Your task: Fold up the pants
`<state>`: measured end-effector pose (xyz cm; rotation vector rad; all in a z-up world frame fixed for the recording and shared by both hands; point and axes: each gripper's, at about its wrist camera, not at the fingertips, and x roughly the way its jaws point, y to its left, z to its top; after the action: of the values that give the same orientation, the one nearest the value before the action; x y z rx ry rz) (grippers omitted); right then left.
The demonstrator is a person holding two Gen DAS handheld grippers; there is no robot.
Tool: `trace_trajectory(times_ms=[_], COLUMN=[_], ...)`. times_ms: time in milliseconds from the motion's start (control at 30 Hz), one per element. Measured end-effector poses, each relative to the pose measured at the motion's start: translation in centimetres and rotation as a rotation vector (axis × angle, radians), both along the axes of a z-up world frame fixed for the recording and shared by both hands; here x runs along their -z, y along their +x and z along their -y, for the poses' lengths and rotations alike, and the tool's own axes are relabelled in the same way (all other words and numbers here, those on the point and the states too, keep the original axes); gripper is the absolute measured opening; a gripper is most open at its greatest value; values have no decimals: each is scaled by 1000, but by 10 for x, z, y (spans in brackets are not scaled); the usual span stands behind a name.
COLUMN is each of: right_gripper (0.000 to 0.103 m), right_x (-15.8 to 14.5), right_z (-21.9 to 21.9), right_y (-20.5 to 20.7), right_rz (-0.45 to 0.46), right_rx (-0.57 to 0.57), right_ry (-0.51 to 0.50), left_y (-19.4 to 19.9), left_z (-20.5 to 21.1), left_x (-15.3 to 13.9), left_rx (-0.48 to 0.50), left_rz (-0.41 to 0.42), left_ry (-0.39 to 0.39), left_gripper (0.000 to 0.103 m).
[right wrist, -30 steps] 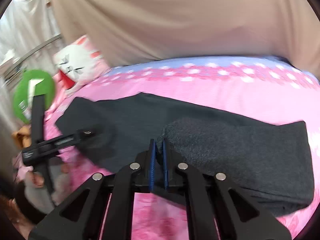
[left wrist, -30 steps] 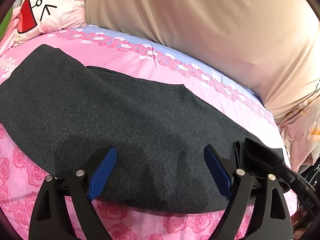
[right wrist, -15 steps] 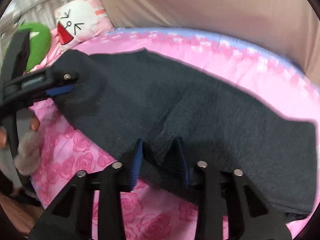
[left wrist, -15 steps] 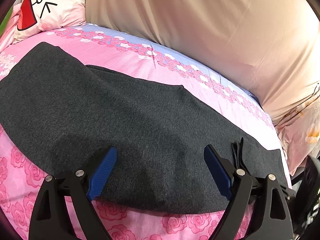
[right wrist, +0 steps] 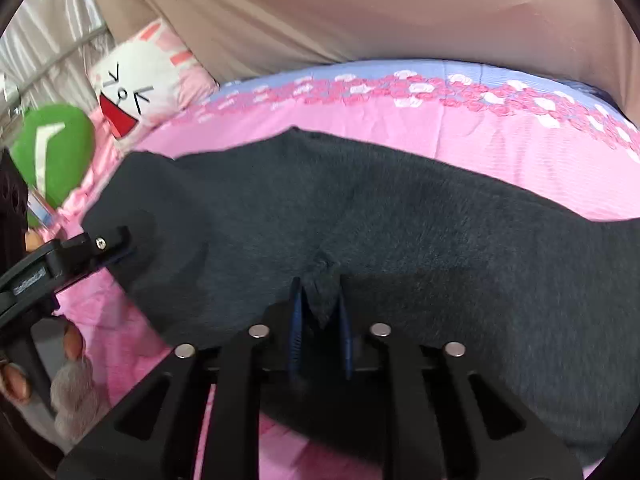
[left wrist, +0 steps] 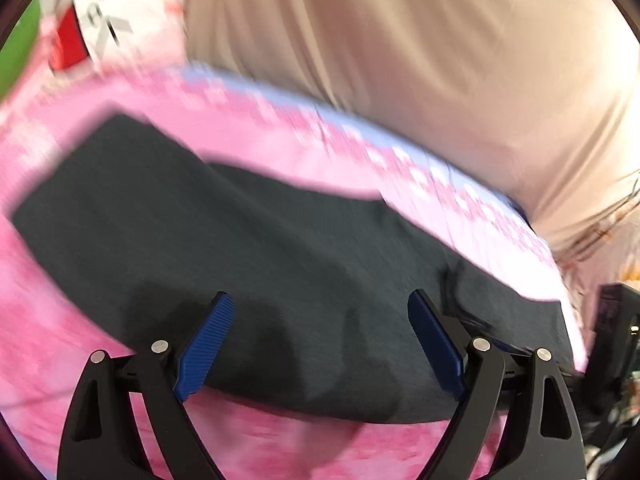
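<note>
Dark grey pants [left wrist: 280, 260] lie flat in a long strip across the pink bed sheet [left wrist: 260, 444]. My left gripper [left wrist: 320, 340] hovers open over their near edge, blue pads wide apart and nothing between them. In the right wrist view the pants [right wrist: 400, 220] fill the middle. My right gripper [right wrist: 320, 320] sits low at their near edge with its jaws opening. A small raised tuft of the fabric stands between its pads, and they do not clamp it. The left gripper [right wrist: 100, 244] shows at the pants' left end, in a person's hand [right wrist: 74, 340].
A white cartoon-face pillow [right wrist: 136, 84] and a green cushion [right wrist: 52, 148] lie at the bed's left end. A beige cloth wall [left wrist: 400, 60] rises behind the bed. Dark equipment [left wrist: 616, 320] stands past the bed's right edge.
The right gripper was shut on a folded-over part of the pants; its jaws have parted and the pants lie spread flat. The left wrist view has shifted and blurred.
</note>
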<state>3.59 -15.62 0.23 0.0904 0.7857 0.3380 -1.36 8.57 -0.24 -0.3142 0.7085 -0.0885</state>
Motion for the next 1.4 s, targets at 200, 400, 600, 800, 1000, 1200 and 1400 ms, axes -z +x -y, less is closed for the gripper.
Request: trace_trajectory(times_ms=[200, 400, 600, 800, 1000, 1200, 1400], right_gripper=[39, 46, 59, 60, 61, 63, 64], right_x=[-20, -11, -12, -14, -20, -14, -23], right_z=[22, 31, 41, 73, 116, 156, 164], right_y=[-47, -65, -80, -97, -116, -133, -136], right_rz=[82, 49, 69, 85, 115, 95, 106], right_rx=[75, 129, 175, 256, 353, 439, 392], right_ry=[-45, -36, -67, -44, 2, 59, 148], left_y=[3, 8, 43, 44, 33, 55, 24], left_z=[-128, -192, -167, -74, 72, 206, 216], left_x=[-11, 29, 22, -80, -137, -47, -41], left_rx=[-316, -478, -378, -114, 232, 471, 483], left_rz=[-103, -192, -162, 45, 128, -125, -106], left_ry=[-107, -241, -222, -150, -70, -28, 3], left_gripper=[87, 87, 14, 12, 13, 57, 67])
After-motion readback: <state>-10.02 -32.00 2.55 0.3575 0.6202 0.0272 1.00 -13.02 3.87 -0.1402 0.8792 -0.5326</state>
